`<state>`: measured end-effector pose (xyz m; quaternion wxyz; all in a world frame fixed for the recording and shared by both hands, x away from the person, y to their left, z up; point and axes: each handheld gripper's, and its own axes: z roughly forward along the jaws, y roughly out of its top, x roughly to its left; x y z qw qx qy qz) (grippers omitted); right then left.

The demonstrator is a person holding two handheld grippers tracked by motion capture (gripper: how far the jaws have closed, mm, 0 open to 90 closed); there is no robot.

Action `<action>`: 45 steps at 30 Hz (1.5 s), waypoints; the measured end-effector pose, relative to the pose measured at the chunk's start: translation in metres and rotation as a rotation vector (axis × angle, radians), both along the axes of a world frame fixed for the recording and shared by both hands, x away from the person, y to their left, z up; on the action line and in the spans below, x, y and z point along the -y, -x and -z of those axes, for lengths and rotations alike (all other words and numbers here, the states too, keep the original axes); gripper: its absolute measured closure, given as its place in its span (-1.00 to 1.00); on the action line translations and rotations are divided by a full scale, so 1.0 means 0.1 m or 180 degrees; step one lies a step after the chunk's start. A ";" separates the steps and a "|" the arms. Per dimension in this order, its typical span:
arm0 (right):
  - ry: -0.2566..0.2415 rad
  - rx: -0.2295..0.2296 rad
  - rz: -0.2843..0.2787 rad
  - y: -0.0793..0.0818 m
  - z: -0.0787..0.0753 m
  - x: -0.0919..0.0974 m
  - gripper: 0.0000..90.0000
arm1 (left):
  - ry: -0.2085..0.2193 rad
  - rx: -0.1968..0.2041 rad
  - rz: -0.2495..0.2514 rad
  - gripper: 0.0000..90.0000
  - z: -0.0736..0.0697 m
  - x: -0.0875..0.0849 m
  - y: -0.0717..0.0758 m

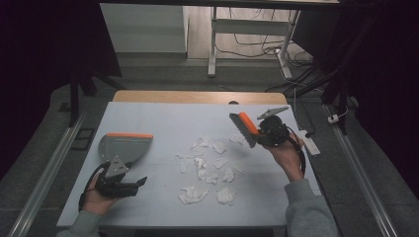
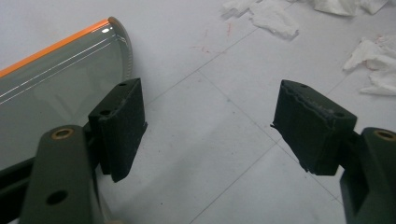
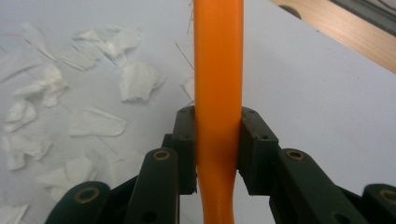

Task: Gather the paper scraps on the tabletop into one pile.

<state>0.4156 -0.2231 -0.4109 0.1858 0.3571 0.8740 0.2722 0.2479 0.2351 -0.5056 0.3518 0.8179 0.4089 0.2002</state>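
Paper scraps (image 1: 210,165) are scattered over the middle of the white table (image 1: 163,118), from the near edge toward the centre. At the near left, the left gripper (image 1: 141,181) is held with its jaws spread wide and nothing between them; the grey dustpan (image 1: 123,147), orange-edged, lies just beside it, not grasped. Farther back on the right, the right gripper (image 1: 257,136) is clenched on the orange handle of a brush (image 1: 244,128), which is held above the far scraps.

Dim, even overhead light; dark surround frames the pale tabletop (image 1: 163,118). Soft shadows, faint glare on dustpan (image 2: 56,84), near gripper parts blurred.
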 end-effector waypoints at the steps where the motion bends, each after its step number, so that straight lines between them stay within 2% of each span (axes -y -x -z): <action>1: 0.0038 -0.0031 0.0005 -0.05 0.00 -0.03 0.57 | 0.0002 0.0000 0.0003 -0.43 0.00 0.00 0.00; 5: 0.0226 -0.0181 0.0060 -0.26 0.03 -0.13 0.57 | 0.0013 -0.0006 0.0004 -0.43 0.00 0.00 0.00; 10: 0.0542 -0.0363 0.0141 -0.48 0.13 -0.27 0.57 | 0.0022 -0.0008 0.0015 -0.43 0.01 0.00 -0.01; 17: 0.0901 -0.0455 0.0330 -0.73 0.23 -0.32 0.57 | 0.0020 0.0001 0.0042 -0.43 0.01 0.02 -0.02; 21: 0.1080 -0.0555 0.0226 -0.81 0.28 -0.39 0.57 | 0.0032 0.0027 0.0005 -0.43 0.01 0.01 -0.02; 23: 0.1071 -0.0591 0.0168 -0.81 0.30 -0.44 0.57 | 0.0041 0.0029 -0.0015 -0.43 0.01 0.00 -0.02; 25: 0.1097 -0.0629 0.0085 -0.78 0.32 -0.52 0.57 | 0.0042 0.0041 -0.0026 -0.42 0.01 0.00 -0.02; 27: 0.1200 -0.0629 -0.0064 -0.73 0.33 -0.58 0.57 | 0.0045 0.0048 -0.0026 -0.42 0.01 0.00 -0.02; 31: 0.1113 -0.0741 -0.0319 -0.59 0.31 -0.68 0.57 | 0.0044 0.0048 -0.0030 -0.42 0.01 0.00 -0.02; 34: 0.1154 -0.0728 -0.0511 -0.44 0.32 -0.74 0.57 | 0.0053 0.0043 -0.0029 -0.42 0.01 0.00 -0.02; 36: 0.1103 -0.0747 -0.0626 -0.31 0.32 -0.76 0.57 | 0.0058 0.0035 -0.0025 -0.42 0.01 0.00 -0.02; 39: 0.0971 -0.0801 -0.0788 -0.18 0.29 -0.78 0.57 | 0.0056 0.0029 -0.0028 -0.42 0.02 0.01 -0.02; 41: 0.0768 -0.0831 -0.0844 -0.12 0.23 -0.76 0.57 | 0.0056 0.0034 -0.0031 -0.42 0.02 0.00 -0.01; 45: 0.0547 -0.0655 -0.0783 -0.12 0.07 -0.71 0.57 | 0.0058 0.0019 -0.0030 -0.41 0.03 0.00 -0.02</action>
